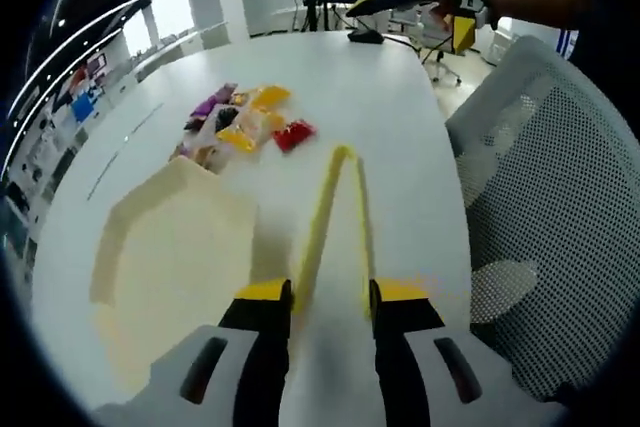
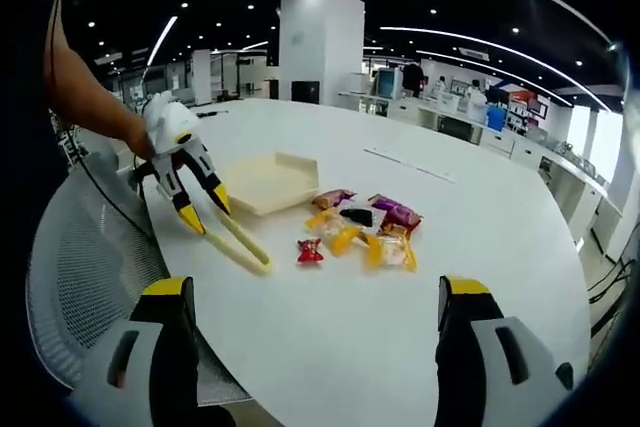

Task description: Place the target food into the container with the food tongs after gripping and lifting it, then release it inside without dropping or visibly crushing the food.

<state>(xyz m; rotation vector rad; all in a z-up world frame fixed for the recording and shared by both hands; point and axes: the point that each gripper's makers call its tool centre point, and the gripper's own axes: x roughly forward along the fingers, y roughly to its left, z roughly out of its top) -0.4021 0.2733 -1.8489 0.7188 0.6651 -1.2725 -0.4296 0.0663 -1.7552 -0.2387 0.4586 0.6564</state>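
The yellow food tongs point(image 1: 335, 217) are held by their handle end between the jaws of the left gripper point(image 1: 330, 292), the two arms meeting at the far tip, so the tongs are closed with nothing between them. The same tongs point(image 2: 240, 239) are seen from the right gripper view, angled down toward the table point(image 2: 420, 327) with the tip just short of the red wrapped snack point(image 2: 310, 250). The right gripper point(image 2: 315, 297) hangs wide open and empty over the near table edge. The pile of wrapped snacks point(image 1: 245, 122) lies beyond the tongs' tip, and the pale container point(image 1: 175, 247) sits to the left of the tongs, empty as far as can be seen. Which piece is the target cannot be told. Risk is judged in three places: a neighbour could be caught along with the chosen piece in the crowded pile; a slick wrapper could slide from the narrow tips during lifting; and too firm a squeeze could crush it.
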